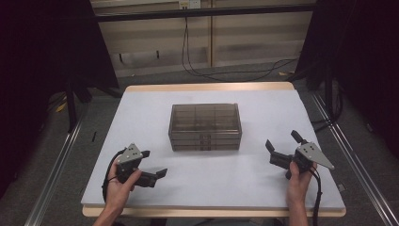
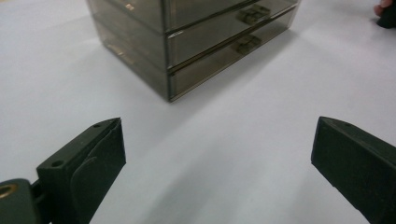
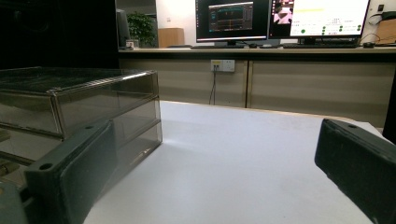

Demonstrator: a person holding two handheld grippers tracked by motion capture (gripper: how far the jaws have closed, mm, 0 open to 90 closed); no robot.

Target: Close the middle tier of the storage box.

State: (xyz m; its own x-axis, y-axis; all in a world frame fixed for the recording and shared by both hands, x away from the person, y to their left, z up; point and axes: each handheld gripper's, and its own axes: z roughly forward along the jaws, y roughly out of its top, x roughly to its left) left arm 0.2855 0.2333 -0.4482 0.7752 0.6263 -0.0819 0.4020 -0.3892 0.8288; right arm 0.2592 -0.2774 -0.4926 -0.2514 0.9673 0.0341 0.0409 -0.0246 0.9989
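Observation:
A smoky see-through drawer box (image 1: 205, 126) with three stacked drawers stands in the middle of the white table (image 1: 235, 183). My left gripper (image 1: 154, 163) rests near the front left, held in a hand, jaws wide apart and pointing right toward the box's front corner. In the left gripper view the left gripper (image 2: 219, 140) has only bare table between its jaws, with the drawer box (image 2: 196, 42) farther ahead. My right gripper (image 1: 282, 140) sits at the front right, open, aimed at the box's right side. The right gripper view has the right gripper (image 3: 217, 140) empty, the drawer box (image 3: 79, 107) at its left.
The table's wooden edge (image 1: 207, 87) borders the far side, with cables (image 1: 226, 73) on the floor beyond. Black curtains hang at both sides and metal rails (image 1: 54, 169) run along the floor. Monitors (image 3: 280, 18) stand on a counter behind the table.

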